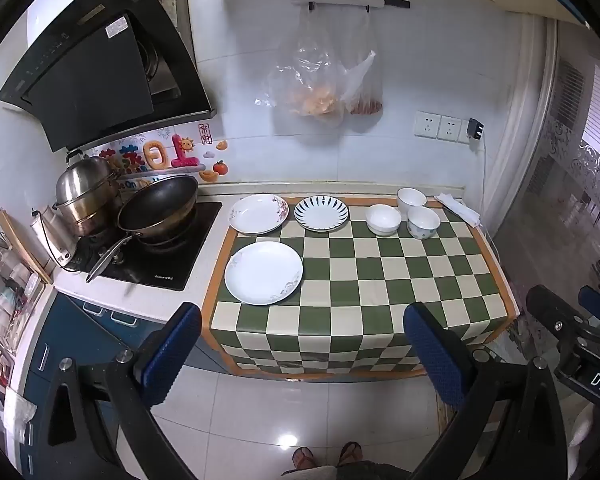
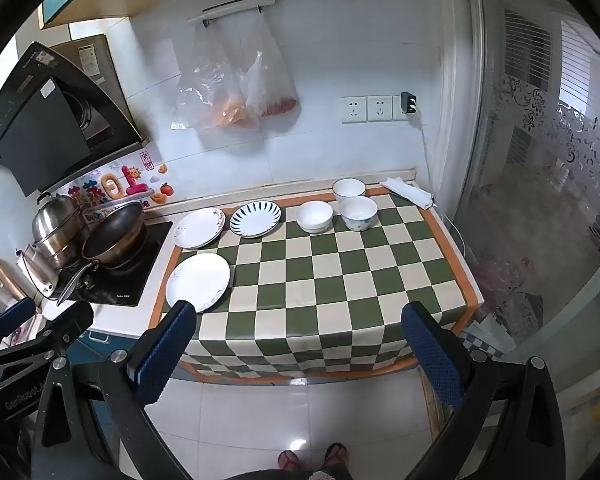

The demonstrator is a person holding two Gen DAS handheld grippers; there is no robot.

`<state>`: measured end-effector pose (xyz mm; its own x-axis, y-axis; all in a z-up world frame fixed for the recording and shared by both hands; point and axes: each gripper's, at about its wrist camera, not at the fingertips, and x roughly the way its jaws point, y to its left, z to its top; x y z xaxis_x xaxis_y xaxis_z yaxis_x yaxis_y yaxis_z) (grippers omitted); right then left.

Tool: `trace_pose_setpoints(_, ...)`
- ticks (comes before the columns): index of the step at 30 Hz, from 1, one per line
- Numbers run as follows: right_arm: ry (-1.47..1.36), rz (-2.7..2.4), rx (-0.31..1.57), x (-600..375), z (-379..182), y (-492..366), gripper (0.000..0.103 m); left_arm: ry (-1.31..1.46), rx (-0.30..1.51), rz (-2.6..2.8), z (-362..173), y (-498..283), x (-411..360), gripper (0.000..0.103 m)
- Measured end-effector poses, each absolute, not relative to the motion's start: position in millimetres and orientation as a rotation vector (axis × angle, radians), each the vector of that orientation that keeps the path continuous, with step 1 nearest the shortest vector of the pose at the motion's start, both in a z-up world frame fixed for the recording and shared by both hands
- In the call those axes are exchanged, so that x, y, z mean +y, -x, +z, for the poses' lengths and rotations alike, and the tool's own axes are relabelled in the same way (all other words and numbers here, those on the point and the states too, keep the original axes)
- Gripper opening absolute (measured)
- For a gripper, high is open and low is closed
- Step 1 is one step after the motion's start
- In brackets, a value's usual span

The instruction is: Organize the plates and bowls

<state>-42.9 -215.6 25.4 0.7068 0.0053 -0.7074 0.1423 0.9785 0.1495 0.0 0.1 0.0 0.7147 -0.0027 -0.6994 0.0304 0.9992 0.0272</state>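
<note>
Plates (image 1: 263,272) and bowls (image 1: 383,219) are sitting mid-frame on the checked tabletop (image 1: 380,280) | left gripper (image 1: 300,356) is hanging wide open, empty | right gripper (image 2: 300,356) is hanging wide open, empty

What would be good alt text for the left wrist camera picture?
Three plates and three white bowls sit apart on a green-and-cream checkered cloth on a kitchen counter, seen past the open, empty left gripper. A wok and steel pot stand on the stove at left.
</note>
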Motion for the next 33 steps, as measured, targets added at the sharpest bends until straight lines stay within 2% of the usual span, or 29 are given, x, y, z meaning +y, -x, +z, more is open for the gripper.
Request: trace_pose_setpoints(33, -0.208, -0.081, 0.795, -218.6, 19.2, 37.8, 0.103, -0.041, 0.776, -0.031, 2.6, -3.9, -3.0, 0.103)
